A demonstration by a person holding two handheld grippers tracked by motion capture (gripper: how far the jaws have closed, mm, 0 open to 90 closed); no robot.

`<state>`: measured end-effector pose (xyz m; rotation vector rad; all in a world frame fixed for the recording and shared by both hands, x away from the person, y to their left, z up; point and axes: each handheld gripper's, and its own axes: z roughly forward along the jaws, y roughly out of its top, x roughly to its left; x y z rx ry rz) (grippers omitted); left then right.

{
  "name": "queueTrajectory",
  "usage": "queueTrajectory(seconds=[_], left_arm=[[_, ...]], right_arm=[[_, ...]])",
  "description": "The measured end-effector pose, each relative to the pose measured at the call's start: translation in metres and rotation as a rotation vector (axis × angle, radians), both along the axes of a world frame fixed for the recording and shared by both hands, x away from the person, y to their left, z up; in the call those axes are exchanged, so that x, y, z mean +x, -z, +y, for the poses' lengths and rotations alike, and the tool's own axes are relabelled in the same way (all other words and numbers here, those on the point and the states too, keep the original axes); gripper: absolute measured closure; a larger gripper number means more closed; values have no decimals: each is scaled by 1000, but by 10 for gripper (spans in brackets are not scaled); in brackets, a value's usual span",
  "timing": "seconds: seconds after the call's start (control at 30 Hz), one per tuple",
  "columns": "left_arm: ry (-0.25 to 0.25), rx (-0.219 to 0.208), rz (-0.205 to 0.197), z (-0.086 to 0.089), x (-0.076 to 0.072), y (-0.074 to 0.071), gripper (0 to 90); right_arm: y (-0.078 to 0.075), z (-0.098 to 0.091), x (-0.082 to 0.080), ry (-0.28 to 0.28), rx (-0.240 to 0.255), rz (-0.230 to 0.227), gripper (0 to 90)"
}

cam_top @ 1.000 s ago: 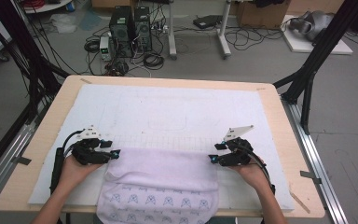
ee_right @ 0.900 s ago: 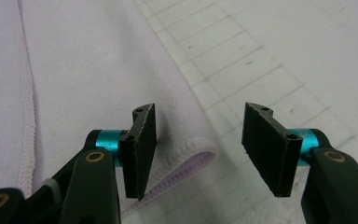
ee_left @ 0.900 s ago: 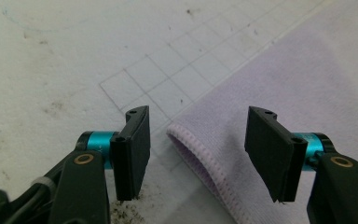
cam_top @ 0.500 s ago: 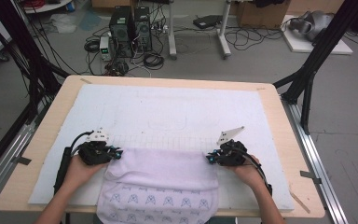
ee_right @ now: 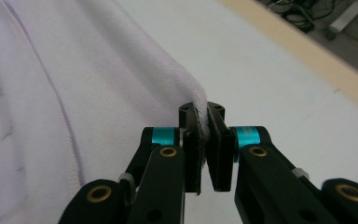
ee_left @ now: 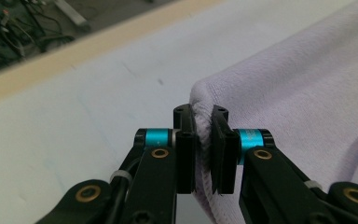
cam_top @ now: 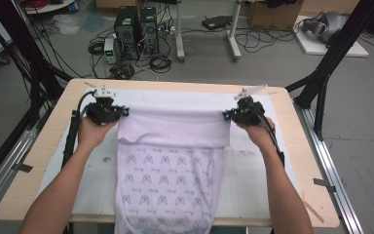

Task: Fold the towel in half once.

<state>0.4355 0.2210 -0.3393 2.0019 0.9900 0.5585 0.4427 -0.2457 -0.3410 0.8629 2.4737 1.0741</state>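
Both claws clamped on towel (cam_top: 175, 129) corners — left gripper (cam_top: 119, 112) pinched its corner, right gripper (cam_top: 228, 115) the other; far edge held stretched above table (cam_top: 29, 161), printed rest draped down over near edge; lift looked done — spreading flat or folding remained, judging by how it hung.

A lab: computer towers (cam_top: 136, 27), tangled cables (cam_top: 158, 61), black rig struts (cam_top: 328, 58).

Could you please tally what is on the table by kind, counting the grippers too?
Towel: 1
Mat: 1
Grippers: 2, left gripper and right gripper, each shut on a towel corner
Total: 4
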Motion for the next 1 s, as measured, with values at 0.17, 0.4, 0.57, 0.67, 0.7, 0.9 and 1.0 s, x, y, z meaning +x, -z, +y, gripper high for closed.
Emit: queueTrajectory(seconds=[0.17,0.4,0.57,0.67,0.7,0.9,1.0], left_arm=[[-51,34,-43,-3,17,-25,710],[-71,-12,52,16,6,8,495],[7,-22,60,13,-19,31,494],[63,-45,78,8,-31,43,492],[85,-45,103,6,-33,46,486],[159,-42,108,-5,-52,59,469],[167,-23,135,-8,-49,68,468]], right_arm=[[-35,-2,26,23,28,-18,806],[6,-3,19,37,44,66,578],[25,5,-8,-23,25,93,561],[36,8,-23,-52,29,95,559],[40,8,-27,-56,25,105,551],[65,9,-49,-78,29,145,544],[75,10,-52,-75,0,143,542]])
